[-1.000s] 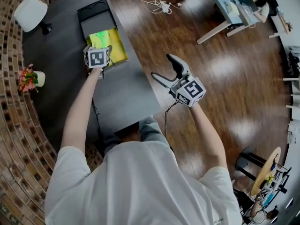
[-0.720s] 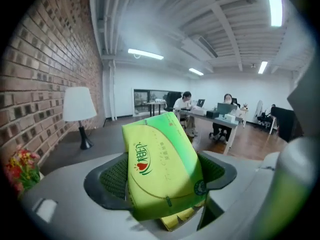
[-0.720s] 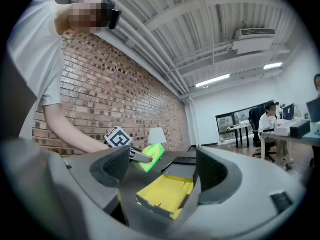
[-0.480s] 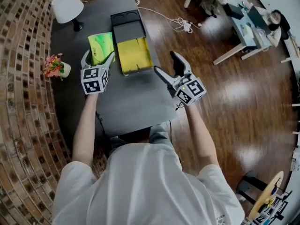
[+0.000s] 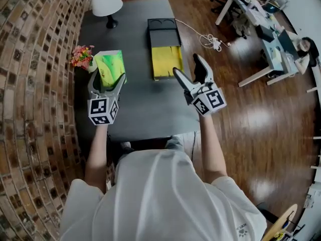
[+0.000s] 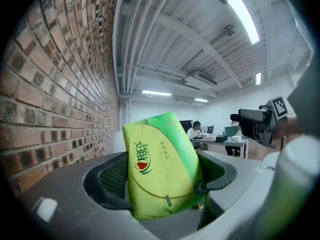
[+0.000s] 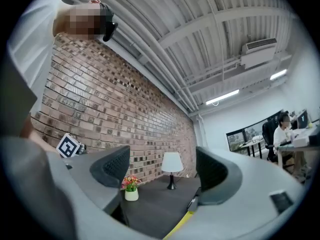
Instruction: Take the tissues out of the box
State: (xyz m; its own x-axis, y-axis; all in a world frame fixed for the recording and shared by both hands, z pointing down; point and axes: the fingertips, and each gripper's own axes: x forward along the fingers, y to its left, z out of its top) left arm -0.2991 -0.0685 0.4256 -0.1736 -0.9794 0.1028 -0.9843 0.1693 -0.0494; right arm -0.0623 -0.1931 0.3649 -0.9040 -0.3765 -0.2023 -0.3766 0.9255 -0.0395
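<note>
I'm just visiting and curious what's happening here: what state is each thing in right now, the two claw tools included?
tissue pack: out of the box, tilted, held up between the left gripper's jaws.
left gripper: shut on the tissue pack.
right gripper: open, nothing between its jaws.
box: open on the table, yellow inside bare.
lamp: upright on the table.
flower pot: upright near the brick wall.

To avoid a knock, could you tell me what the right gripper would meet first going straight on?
Probably the white lamp, framed between the right gripper's open fingers, beyond bare tabletop. Depth is unclear, so it might pass the lamp and reach the brick wall instead.
</note>
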